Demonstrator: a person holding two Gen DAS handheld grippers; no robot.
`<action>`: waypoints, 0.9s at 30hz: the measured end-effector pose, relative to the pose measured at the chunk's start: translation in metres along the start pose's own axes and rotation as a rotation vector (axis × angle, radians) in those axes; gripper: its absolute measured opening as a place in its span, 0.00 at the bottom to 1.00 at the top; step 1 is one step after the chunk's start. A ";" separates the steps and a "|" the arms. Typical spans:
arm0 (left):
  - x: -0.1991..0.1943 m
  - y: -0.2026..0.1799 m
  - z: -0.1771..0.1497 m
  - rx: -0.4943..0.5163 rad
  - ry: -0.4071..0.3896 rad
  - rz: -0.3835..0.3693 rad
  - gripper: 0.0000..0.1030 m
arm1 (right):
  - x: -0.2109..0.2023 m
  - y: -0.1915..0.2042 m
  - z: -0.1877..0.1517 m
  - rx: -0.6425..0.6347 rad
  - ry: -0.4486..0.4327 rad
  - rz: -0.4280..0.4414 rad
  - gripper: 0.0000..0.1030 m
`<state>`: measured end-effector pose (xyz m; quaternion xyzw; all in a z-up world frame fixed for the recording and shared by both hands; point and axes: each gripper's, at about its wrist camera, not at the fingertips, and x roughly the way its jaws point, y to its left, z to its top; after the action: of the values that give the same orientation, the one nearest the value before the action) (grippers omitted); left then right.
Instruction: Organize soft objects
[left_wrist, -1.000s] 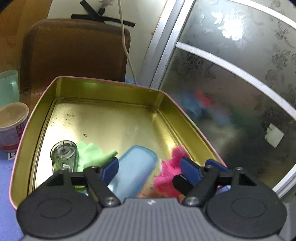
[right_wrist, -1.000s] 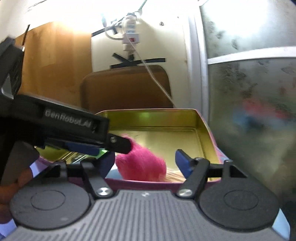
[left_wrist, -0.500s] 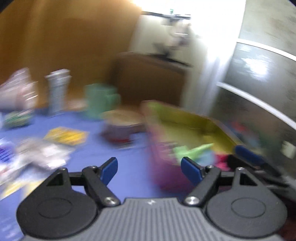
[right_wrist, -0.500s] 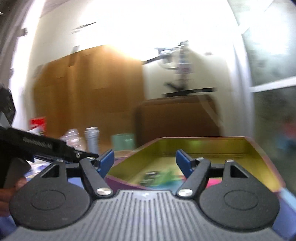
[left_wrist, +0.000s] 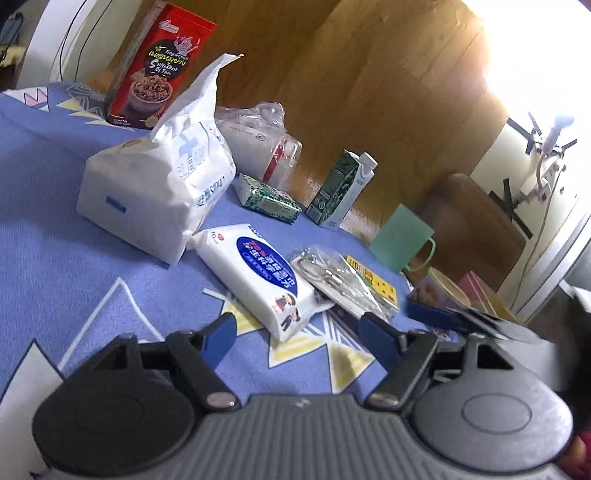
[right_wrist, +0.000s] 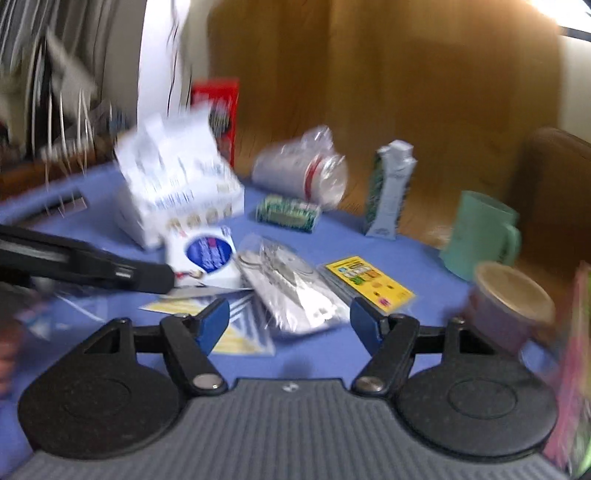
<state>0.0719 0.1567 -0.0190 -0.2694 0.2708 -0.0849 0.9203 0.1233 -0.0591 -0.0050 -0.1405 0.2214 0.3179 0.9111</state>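
My left gripper (left_wrist: 299, 334) is open and empty above the blue patterned tablecloth (left_wrist: 74, 266). Just ahead of it lies a white wet-wipes pack with a blue oval label (left_wrist: 264, 275). Behind that stands a large white tissue bag (left_wrist: 159, 184). My right gripper (right_wrist: 290, 319) is open and empty, just before a clear plastic packet (right_wrist: 291, 291). The wipes pack (right_wrist: 207, 258) and the tissue bag (right_wrist: 177, 184) show blurred in the right wrist view. The left gripper's finger crosses that view at the left (right_wrist: 92, 267). The tin's pink edge (right_wrist: 576, 369) is at the far right.
A red snack box (left_wrist: 159, 66), a bagged white cup (left_wrist: 262, 144), a green packet (left_wrist: 267, 199), a green carton (left_wrist: 341, 192), a mint mug (left_wrist: 402, 240), a yellow card (left_wrist: 373, 280) and a paper cup (right_wrist: 513, 306) stand on the cloth. A wooden wall is behind.
Both grippers have swung left, away from the gold tin with the pink, green and blue soft items, and now face the cluttered tablecloth. Both stay open and empty.
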 end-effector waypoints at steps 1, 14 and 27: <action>0.000 0.000 0.000 -0.003 -0.001 -0.003 0.74 | 0.014 0.003 0.003 -0.034 0.030 -0.011 0.71; -0.008 -0.002 -0.013 -0.010 0.025 -0.066 0.77 | -0.074 0.042 -0.053 -0.253 0.031 -0.038 0.29; -0.025 -0.060 -0.055 0.144 0.252 -0.183 0.78 | -0.134 0.021 -0.096 0.087 0.029 0.036 0.77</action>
<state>0.0206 0.0887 -0.0145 -0.2132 0.3517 -0.2205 0.8844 -0.0143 -0.1509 -0.0239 -0.1015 0.2504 0.3223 0.9072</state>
